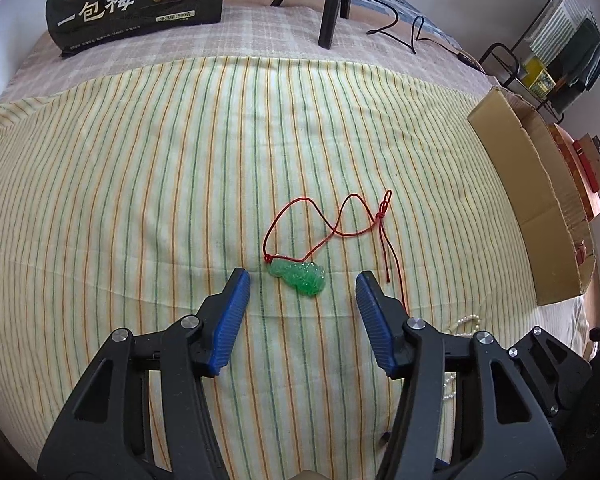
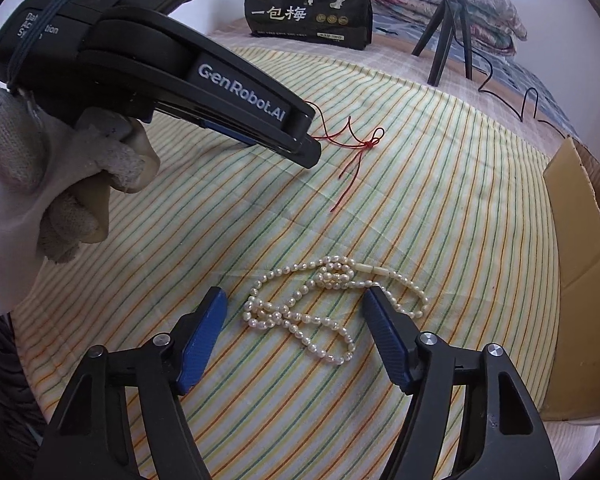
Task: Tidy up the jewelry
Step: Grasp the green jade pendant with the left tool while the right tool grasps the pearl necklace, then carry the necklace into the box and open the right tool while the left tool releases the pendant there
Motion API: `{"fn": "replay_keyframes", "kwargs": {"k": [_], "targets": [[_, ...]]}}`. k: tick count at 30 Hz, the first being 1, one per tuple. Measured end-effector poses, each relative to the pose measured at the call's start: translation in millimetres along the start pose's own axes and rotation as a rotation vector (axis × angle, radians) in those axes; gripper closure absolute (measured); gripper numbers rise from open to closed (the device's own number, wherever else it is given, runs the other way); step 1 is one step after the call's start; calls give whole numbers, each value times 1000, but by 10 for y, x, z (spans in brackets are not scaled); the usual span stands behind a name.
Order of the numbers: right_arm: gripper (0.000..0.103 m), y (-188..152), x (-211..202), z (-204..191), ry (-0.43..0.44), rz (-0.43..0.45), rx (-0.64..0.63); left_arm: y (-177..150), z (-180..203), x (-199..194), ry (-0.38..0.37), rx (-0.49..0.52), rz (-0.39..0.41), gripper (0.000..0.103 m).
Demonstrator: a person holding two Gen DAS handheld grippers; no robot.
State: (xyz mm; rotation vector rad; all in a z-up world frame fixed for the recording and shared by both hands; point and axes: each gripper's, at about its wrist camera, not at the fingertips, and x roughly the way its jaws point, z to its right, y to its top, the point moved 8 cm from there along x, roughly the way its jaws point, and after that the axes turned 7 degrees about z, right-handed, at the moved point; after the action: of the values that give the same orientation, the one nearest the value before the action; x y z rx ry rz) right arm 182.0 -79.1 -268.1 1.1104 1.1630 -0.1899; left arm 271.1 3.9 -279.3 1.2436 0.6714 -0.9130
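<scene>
A green jade pendant on a red cord lies on the striped cloth. My left gripper is open, its blue pads on either side of the pendant, just above the cloth. A pearl necklace lies coiled on the cloth. My right gripper is open and straddles the near part of the necklace. The left gripper's body shows in the right wrist view, held by a gloved hand; it hides the pendant there, only the cord's knot shows. A few pearls show beside the left gripper.
An open cardboard box stands at the right edge of the cloth and also shows in the right wrist view. A black snack bag and a black tripod with a cable stand at the back.
</scene>
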Motion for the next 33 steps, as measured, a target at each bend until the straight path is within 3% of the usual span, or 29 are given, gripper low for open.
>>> {"fn": "replay_keyframes", "kwargs": {"k": [4, 11, 21, 28, 33], "targets": [[36, -7, -17, -14, -6, 5, -8, 4, 39, 36, 23, 46, 12, 54], [40, 25, 44, 2, -15, 3, -30, 29, 34, 55, 44, 77, 34, 73], [62, 14, 4, -6, -10, -3, -58, 12, 31, 26, 39, 88, 39, 73], [92, -18, -43, 5, 5, -14, -55, 2, 12, -27, 40, 81, 41, 73], [96, -26, -82, 49, 13, -28, -8, 26, -15, -117, 39, 68, 58, 73]]}}
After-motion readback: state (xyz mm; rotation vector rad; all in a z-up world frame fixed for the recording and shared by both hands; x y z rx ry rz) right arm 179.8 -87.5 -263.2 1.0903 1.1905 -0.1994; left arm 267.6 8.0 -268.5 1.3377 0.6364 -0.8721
